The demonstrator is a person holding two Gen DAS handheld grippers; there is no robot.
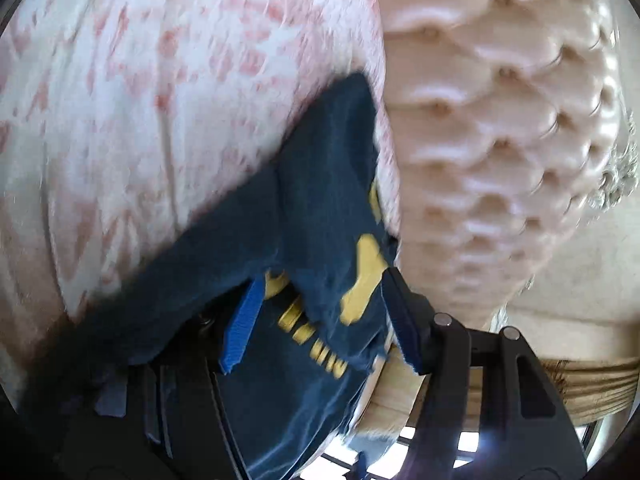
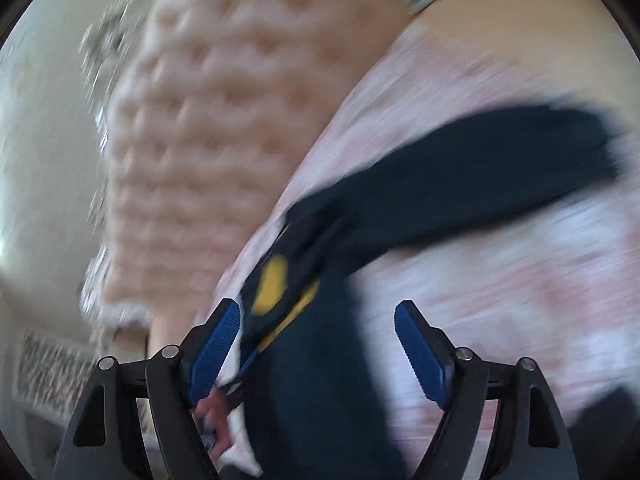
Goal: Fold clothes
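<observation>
In the left wrist view the left gripper [image 1: 320,320] stands partly open with the navy garment [image 1: 320,200] bunched between its blue pads [image 1: 244,324], seemingly gripped, though blur and cloth hide the contact; in the right wrist view the right gripper [image 2: 316,344] gapes wide, the garment lying loose between its fingers; the cloth trails over the pink-and-white bedspread [image 1: 120,100]; beyond rises a tufted headboard [image 1: 500,100].
</observation>
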